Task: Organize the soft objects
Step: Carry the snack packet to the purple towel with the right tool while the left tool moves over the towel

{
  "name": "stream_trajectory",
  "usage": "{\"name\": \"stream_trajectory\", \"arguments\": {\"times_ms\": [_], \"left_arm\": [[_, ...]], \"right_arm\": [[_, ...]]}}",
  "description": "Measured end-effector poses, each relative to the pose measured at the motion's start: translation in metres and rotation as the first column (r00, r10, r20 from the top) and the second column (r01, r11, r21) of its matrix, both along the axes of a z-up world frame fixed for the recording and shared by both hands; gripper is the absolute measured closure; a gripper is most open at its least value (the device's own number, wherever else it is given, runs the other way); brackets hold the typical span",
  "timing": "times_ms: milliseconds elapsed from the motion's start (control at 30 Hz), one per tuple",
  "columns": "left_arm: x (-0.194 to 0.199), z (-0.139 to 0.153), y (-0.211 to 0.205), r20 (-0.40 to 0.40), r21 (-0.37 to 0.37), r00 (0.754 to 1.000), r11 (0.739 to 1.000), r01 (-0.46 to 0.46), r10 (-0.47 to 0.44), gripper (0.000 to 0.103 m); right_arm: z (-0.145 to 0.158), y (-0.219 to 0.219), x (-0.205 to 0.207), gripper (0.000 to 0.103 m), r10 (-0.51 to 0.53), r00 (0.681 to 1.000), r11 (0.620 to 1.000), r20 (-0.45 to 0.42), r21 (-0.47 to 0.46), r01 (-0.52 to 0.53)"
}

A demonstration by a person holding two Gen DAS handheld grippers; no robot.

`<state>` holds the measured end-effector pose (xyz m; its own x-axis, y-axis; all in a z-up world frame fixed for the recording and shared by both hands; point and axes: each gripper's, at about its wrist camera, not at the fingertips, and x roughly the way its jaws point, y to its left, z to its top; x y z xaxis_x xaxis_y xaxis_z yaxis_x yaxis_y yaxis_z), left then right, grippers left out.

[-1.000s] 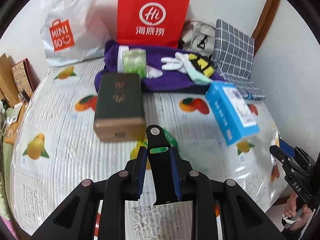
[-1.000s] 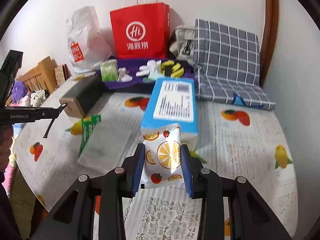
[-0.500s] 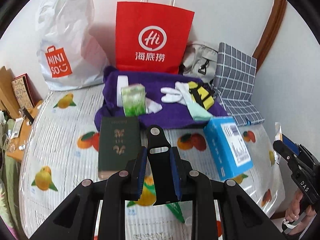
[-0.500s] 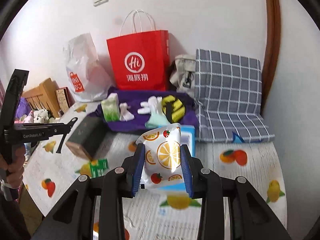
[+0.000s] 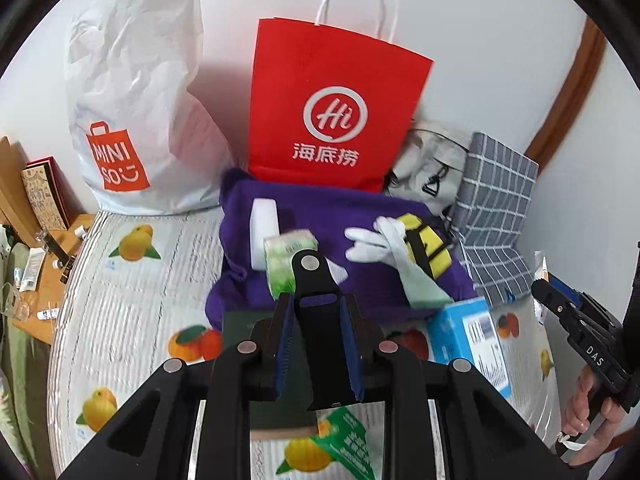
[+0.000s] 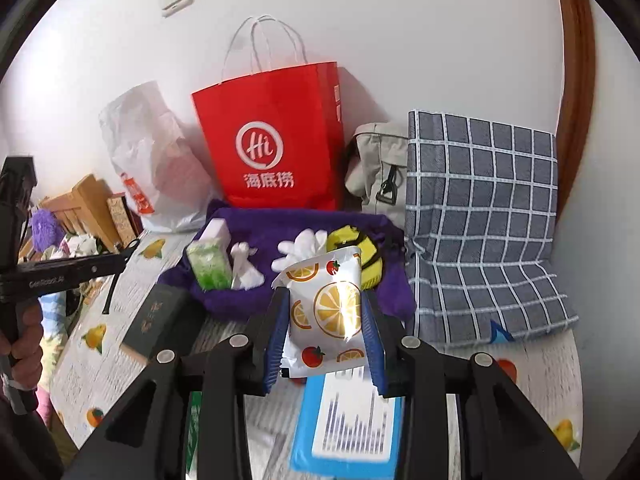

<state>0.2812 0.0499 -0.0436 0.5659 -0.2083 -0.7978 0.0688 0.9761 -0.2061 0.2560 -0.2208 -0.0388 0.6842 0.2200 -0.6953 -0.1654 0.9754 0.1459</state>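
Observation:
My left gripper (image 5: 316,304) is shut on a flat black clip (image 5: 314,276) with a slot and a silver rivet. It hovers above the dark green box (image 5: 240,324), short of the purple cloth (image 5: 320,208). On that cloth lie a white block (image 5: 264,224), a green tissue pack (image 5: 286,260), a white glove (image 5: 372,240) and a yellow-black pouch (image 5: 426,248). My right gripper (image 6: 324,296) is shut on a white packet printed with orange slices (image 6: 332,312). It hangs over the blue box (image 6: 352,428), in front of the purple cloth (image 6: 288,220).
A red paper bag (image 5: 332,120), a white plastic bag (image 5: 132,120) and a grey bag (image 5: 432,160) stand against the wall behind the cloth. A grey checked cushion (image 6: 480,220) leans at the right. A green packet (image 5: 340,440) lies on the fruit-print bedsheet (image 5: 120,320).
Both grippers have risen and drawn back from the bed, so the bags and wall fill more of each view. Each still grips the same thing.

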Motion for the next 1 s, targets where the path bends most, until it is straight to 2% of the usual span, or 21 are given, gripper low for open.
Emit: {"name": "stream_trajectory", "arguments": {"times_ms": [233, 500, 667, 1000], "left_arm": [[0.037, 0.001, 0.002, 0.004, -0.022, 1.0, 1.0, -0.005, 0.005, 0.08], [0.076, -0.014, -0.015, -0.02, -0.044, 1.0, 0.999, 0.012, -0.013, 0.08], [0.096, -0.031, -0.027, -0.062, -0.028, 0.997, 0.999, 0.039, -0.041, 0.08], [0.119, -0.069, -0.039, -0.122, -0.053, 0.99, 0.997, 0.062, -0.068, 0.08]], "right_arm": [[0.0, 0.004, 0.044, 0.068, 0.018, 1.0, 1.0, 0.005, 0.012, -0.018], [-0.01, 0.007, 0.087, 0.068, 0.035, 0.999, 0.999, 0.001, 0.029, -0.035], [-0.04, -0.001, 0.105, 0.068, 0.029, 0.997, 0.999, -0.065, 0.039, -0.026], [-0.084, -0.006, 0.123, 0.067, 0.079, 0.978, 0.997, -0.194, 0.038, -0.073]]}}
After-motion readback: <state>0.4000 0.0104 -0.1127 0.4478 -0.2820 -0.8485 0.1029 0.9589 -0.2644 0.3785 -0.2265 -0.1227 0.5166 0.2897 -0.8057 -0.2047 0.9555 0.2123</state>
